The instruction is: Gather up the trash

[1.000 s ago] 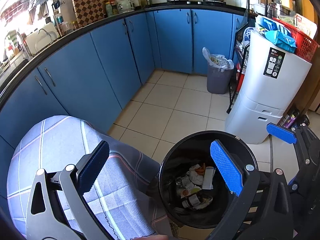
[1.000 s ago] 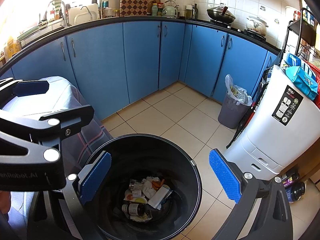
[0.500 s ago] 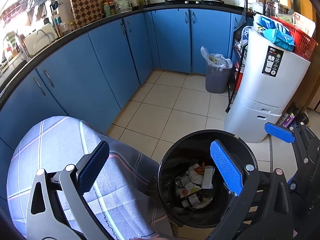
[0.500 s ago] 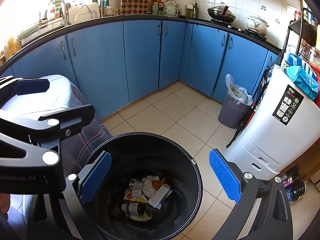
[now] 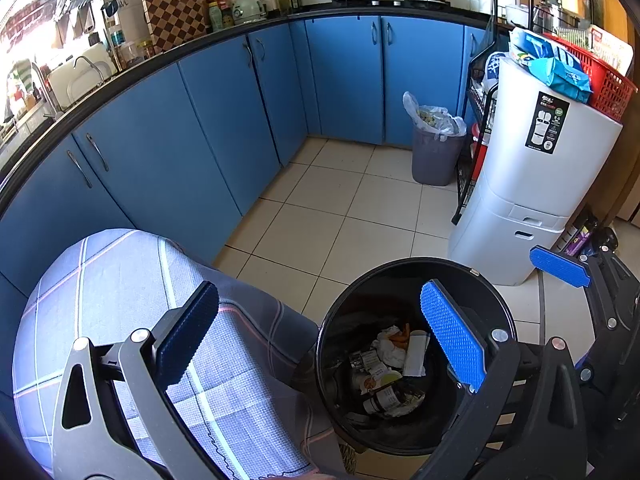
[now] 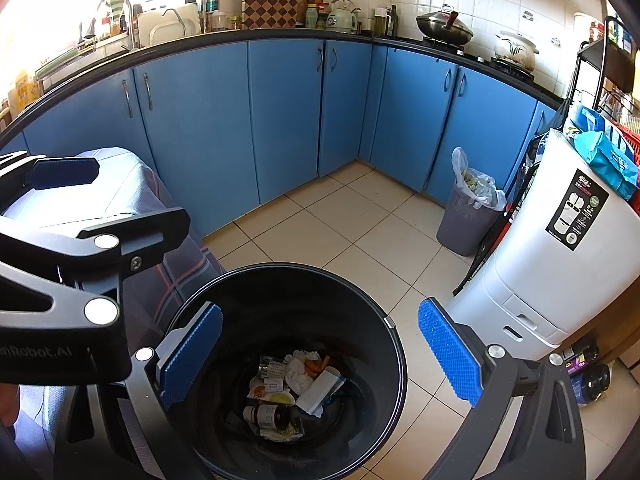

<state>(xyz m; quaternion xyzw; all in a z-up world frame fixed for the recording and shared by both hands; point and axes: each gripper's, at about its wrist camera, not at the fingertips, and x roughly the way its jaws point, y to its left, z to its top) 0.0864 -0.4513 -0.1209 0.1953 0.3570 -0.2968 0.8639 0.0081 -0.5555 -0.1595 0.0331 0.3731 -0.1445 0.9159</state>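
Observation:
A black round trash bin (image 5: 472,276) (image 6: 224,288) stands on the tiled floor with trash at its bottom (image 5: 386,368) (image 6: 292,380): crumpled paper, wrappers, a white packet and a dark bottle. My left gripper (image 5: 320,340) is open and empty, spanning the bin's left rim and a cloth-covered seat. My right gripper (image 6: 320,356) is open and empty, held above the bin's mouth. The right gripper's blue pad also shows at the right of the left wrist view (image 5: 560,266).
A checked grey cloth covers a seat (image 5: 120,280) (image 6: 132,196) left of the bin. Blue cabinets (image 5: 224,112) line the back. A grey lined waste basket (image 5: 436,152) (image 6: 468,220) and a white appliance (image 5: 536,184) (image 6: 552,260) stand at the right.
Both grippers have stayed open above the bin. The views have shifted only slightly.

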